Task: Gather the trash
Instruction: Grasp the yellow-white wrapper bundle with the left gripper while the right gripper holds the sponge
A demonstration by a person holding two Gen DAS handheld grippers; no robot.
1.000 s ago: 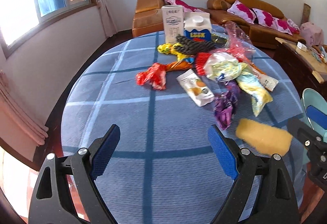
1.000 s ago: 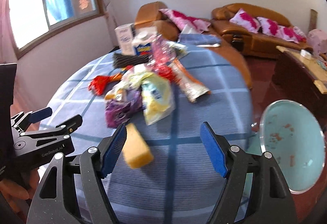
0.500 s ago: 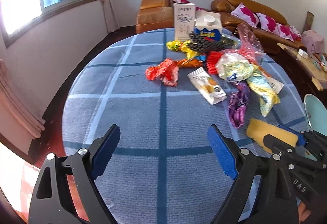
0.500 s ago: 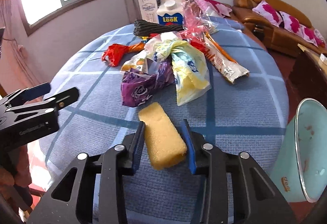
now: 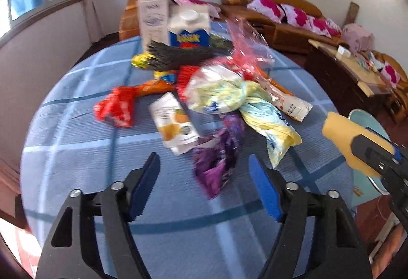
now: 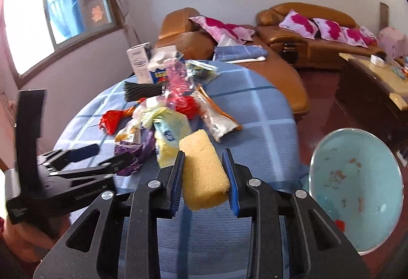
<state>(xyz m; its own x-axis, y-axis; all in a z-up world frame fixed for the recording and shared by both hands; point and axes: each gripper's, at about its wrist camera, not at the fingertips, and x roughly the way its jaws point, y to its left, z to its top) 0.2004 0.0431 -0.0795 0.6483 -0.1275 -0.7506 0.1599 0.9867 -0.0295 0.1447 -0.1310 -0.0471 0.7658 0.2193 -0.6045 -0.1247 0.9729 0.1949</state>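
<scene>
My right gripper [image 6: 204,153] is shut on a yellow sponge [image 6: 204,177] and holds it above the table's near edge. In the left wrist view that sponge [image 5: 339,133] hangs at the right, in the right gripper [image 5: 369,144]. My left gripper [image 5: 202,159] is low over the blue checked tablecloth [image 5: 76,151]. Its jaws are closing, with a crumpled purple wrapper [image 5: 219,161] between the pads but not touched by them. Behind it lie a white-and-orange snack packet [image 5: 173,123], a red wrapper [image 5: 114,108] and a yellow-blue bag [image 5: 267,121].
A light-blue bin [image 6: 357,151] stands on the floor right of the table. At the table's far side are a milk carton [image 5: 188,29], a white box [image 5: 154,19], a black ribbed bundle [image 5: 178,54] and pink cellophane [image 5: 247,42]. Sofas and a wooden side table [image 6: 369,90] lie beyond.
The right gripper shut on the yellow sponge and lifted it off the cloth. The left gripper moved forward to the pile, and its jaws narrowed around the purple wrapper.
</scene>
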